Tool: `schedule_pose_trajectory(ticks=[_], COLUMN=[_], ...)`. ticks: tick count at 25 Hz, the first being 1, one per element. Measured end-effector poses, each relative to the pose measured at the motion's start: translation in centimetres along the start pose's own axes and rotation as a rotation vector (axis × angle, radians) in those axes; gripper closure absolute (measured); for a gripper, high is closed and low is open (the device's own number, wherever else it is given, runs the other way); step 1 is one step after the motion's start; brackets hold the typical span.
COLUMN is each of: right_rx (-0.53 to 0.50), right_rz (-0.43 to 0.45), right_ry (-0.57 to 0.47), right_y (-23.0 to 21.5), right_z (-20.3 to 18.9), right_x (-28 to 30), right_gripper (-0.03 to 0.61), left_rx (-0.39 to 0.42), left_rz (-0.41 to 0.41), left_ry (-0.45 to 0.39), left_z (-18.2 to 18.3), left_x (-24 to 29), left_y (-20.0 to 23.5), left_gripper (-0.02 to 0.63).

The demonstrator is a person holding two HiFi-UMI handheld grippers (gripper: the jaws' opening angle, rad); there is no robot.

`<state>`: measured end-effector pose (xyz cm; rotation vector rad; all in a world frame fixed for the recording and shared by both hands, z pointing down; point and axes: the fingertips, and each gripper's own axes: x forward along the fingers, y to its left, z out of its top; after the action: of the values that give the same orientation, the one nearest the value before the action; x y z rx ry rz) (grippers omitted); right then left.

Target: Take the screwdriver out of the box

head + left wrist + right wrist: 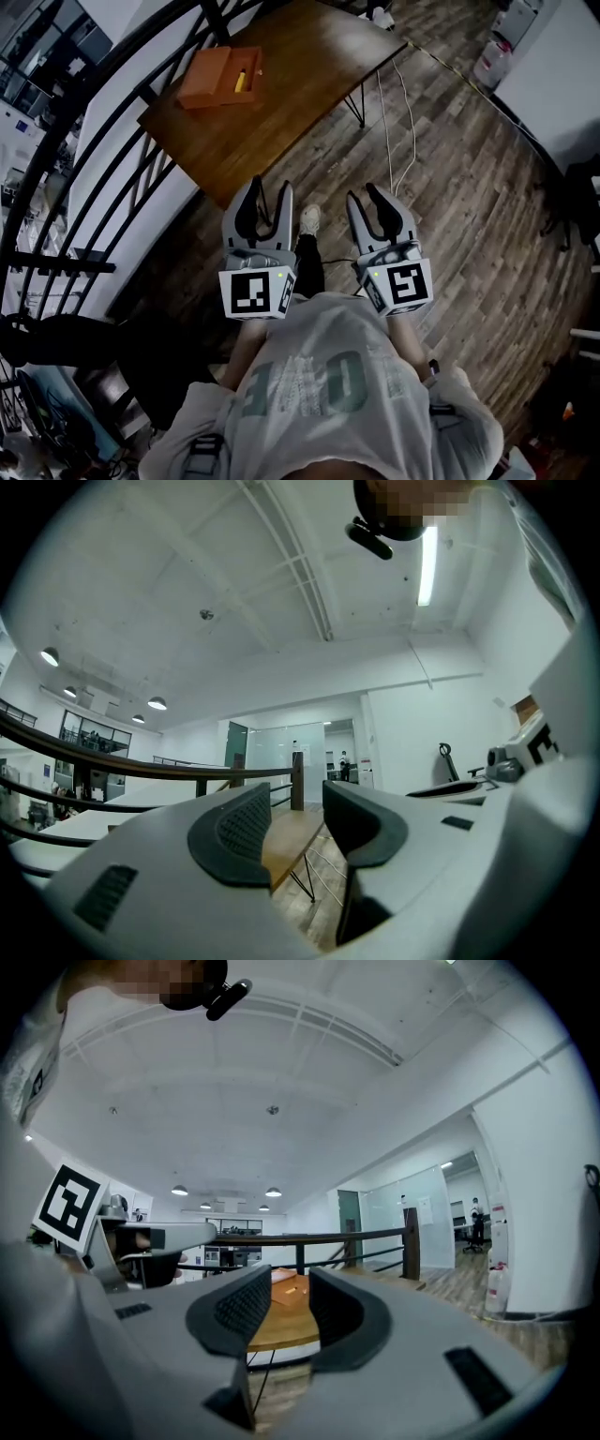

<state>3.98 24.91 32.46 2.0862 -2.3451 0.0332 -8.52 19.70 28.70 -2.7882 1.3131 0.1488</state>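
Note:
An open orange box [221,79] lies at the far left of a wooden table [300,75], with a yellow-handled screwdriver [241,81] inside it. In the right gripper view the box [286,1282] shows far off between the jaws. Both grippers hang side by side over the wood floor, short of the table's near edge. My left gripper [268,193] is open and empty. My right gripper [367,194] is open and empty too. In the left gripper view only the table's edge [286,841] shows between the jaws of the left gripper [295,822].
A dark curved railing [112,112] runs along the left of the table. White cables [398,122] trail over the floor right of the table's black legs. A white container [494,58] stands at the far right wall. My own shoe [309,220] shows between the grippers.

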Motion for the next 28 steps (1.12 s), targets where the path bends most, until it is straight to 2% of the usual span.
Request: schedule_pose_trajectory(ticks=[4, 11, 17, 22, 28], right_rx=[-0.019, -0.027, -0.035, -0.043, -0.043], right_rz=[0.0, 0.054, 0.17, 0.181, 0.16], right_ry=[0.01, 0.01, 0.057, 0.068, 0.057], right_y=[-3.0, -6.3, -7.1, -8.2, -10.9], right_z=[1.0, 2.5, 2.5, 2.8, 3.1], right_x=[7.4, 21.4, 31.3, 37.7, 41.6], right_gripper=[0.446, 0.446, 0.446, 0.448, 0.449], left_rx=[0.006, 0.014, -0.005, -0.023, -0.036], left_rz=[0.017, 0.071, 0.133, 0.158, 0.168], left_ry=[0.004, 0.032, 0.044, 0.049, 0.043], left_z=[-0.2, -1.2, -1.8, -2.5, -2.8], left_x=[5.8, 17.0, 25.0, 29.7, 32.7], left_y=[3.4, 11.0, 16.7, 20.8, 22.2], left_gripper=[0.441, 0.44, 0.44, 0.44, 0.44])
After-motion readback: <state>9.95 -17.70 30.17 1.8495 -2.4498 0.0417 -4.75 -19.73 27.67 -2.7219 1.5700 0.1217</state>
